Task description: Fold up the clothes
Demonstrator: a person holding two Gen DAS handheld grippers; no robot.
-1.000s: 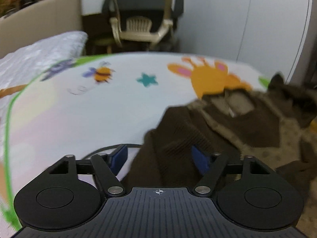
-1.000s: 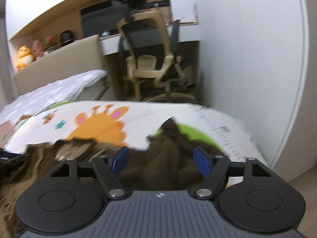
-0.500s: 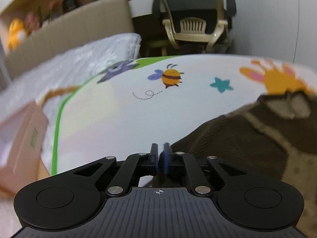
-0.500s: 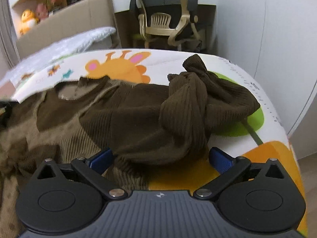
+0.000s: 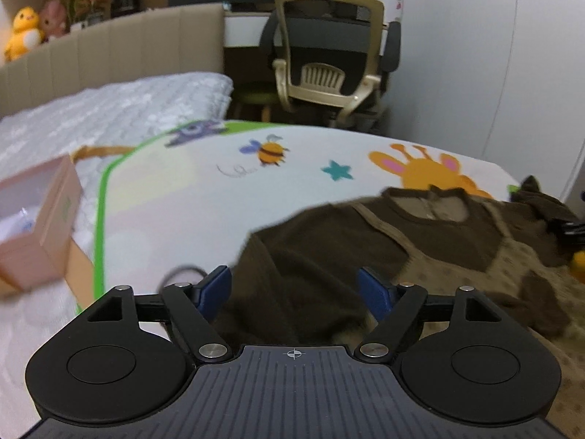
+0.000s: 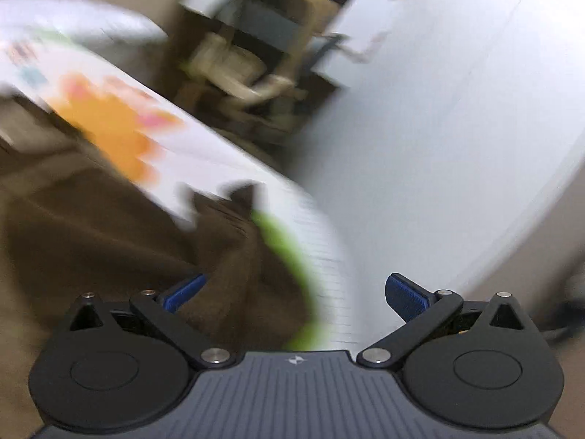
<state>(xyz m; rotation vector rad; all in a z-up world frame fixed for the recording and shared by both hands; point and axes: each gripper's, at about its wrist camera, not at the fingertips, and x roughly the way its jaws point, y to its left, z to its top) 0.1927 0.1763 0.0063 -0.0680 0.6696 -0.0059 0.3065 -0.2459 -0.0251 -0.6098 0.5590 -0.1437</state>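
A dark brown and tan garment (image 5: 420, 252) lies spread on a white play mat with cartoon prints (image 5: 226, 197). Its neck opening (image 5: 433, 206) faces the far side. My left gripper (image 5: 294, 289) is open, its blue pads on either side of the garment's left sleeve edge. My right gripper (image 6: 292, 292) is open over the mat's right edge. In the blurred right wrist view the garment's bunched brown sleeve (image 6: 223, 241) lies just ahead of the left finger (image 6: 182, 289).
A pink box (image 5: 36, 226) sits at the left beside the mat. A bed with a white quilt (image 5: 109, 106) is behind it. An office chair (image 5: 329, 66) stands beyond the mat. A white wall (image 6: 457, 128) is close on the right.
My left gripper was shut on the sleeve half a second ago and has opened, letting it go. The right gripper has swung right and tilted, staying open; its view is blurred.
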